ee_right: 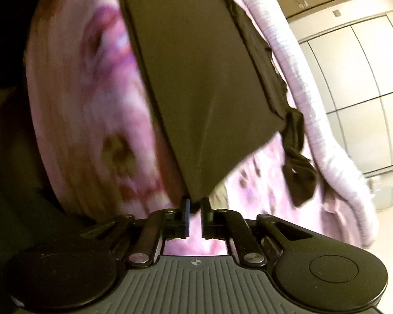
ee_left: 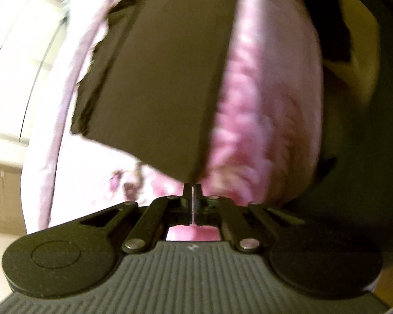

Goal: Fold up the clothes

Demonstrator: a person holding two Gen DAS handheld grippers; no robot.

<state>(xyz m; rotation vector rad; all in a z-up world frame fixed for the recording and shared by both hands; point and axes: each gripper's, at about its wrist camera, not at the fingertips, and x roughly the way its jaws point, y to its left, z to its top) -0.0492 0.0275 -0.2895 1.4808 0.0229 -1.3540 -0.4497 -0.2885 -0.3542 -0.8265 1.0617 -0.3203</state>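
Pinching a corner each, both tools hold the dark cloth (ee_left: 167,78) taut: the left tool (ee_left: 194,187) is clamped tight on it, the right tool (ee_right: 195,204) nips its tip. The cloth (ee_right: 196,78) hangs over a pink blanket (ee_left: 262,120), probably fleece, though blur hides detail. White cabinets (ee_right: 353,78) stand behind.

Both wrist views look along their fingers — close on one dark garment (ee_left: 159,73).
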